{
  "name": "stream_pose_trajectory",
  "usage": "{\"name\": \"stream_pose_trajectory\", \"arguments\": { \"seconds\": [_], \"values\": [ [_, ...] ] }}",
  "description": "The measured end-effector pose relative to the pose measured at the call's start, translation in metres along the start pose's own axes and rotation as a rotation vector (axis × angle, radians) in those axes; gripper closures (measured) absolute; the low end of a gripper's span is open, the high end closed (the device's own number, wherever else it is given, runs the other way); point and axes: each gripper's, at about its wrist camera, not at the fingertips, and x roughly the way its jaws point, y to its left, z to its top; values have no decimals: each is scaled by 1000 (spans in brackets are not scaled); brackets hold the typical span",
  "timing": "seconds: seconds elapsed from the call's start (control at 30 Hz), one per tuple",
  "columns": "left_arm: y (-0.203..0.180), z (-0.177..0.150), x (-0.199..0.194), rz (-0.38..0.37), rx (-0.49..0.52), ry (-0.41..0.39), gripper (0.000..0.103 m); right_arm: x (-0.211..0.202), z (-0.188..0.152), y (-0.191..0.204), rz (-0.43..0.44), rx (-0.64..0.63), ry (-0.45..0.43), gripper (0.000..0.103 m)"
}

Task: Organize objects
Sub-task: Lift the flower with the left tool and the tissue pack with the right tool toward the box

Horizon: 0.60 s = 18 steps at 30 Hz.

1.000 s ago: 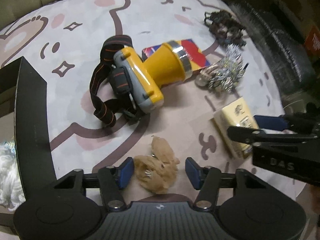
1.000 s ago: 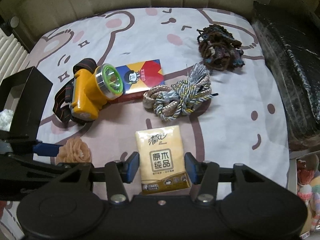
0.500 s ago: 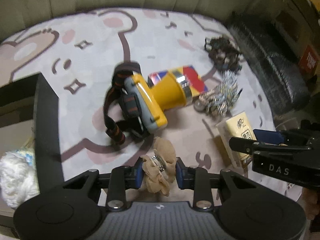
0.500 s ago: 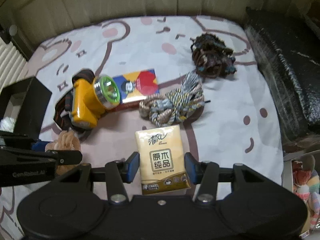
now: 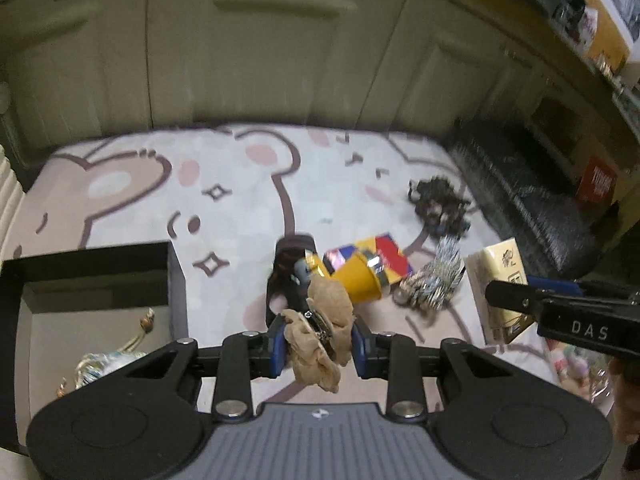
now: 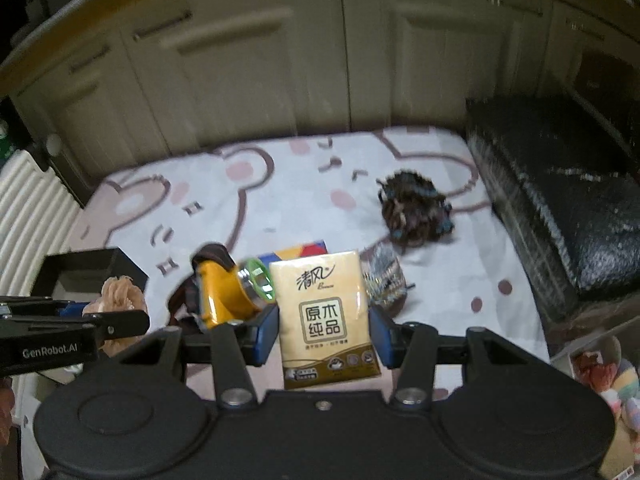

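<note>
Both tongs lifted their loads clear of the bear-print bed (image 5: 248,200).
The left tongs (image 5: 318,338) pinched a tan fabric flower (image 5: 320,332); the right tongs (image 6: 324,328) clamped a tissue pack (image 6: 326,316). A yellow headlamp (image 5: 356,280) lay at twelve o'clock, a black box (image 5: 176,280) at nine. Cream cabinets (image 5: 260,60) stood blurred behind.

Across the top of my frame I see pale cabinet doors (image 6: 248,80) with long bar handles. Below them spreads a white cloth with pink bear drawings (image 5: 132,184). At the right edge lies a dark glittery slab (image 6: 560,200); a ribbed white radiator (image 6: 28,216) fills the left edge.
</note>
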Motion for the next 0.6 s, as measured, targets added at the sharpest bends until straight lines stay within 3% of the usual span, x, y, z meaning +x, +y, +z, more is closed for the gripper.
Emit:
{"name": "stream_pose_trajectory", "arguments": {
  "seconds": [0.23,0.6],
  "values": [
    [14,5,-35,0,-30,-109,70,-25,6,13,36,30,-87,53],
    [49,3,-64,35,-81,-172,70,-19,8,42,53,0,-79,53]
  ]
}}
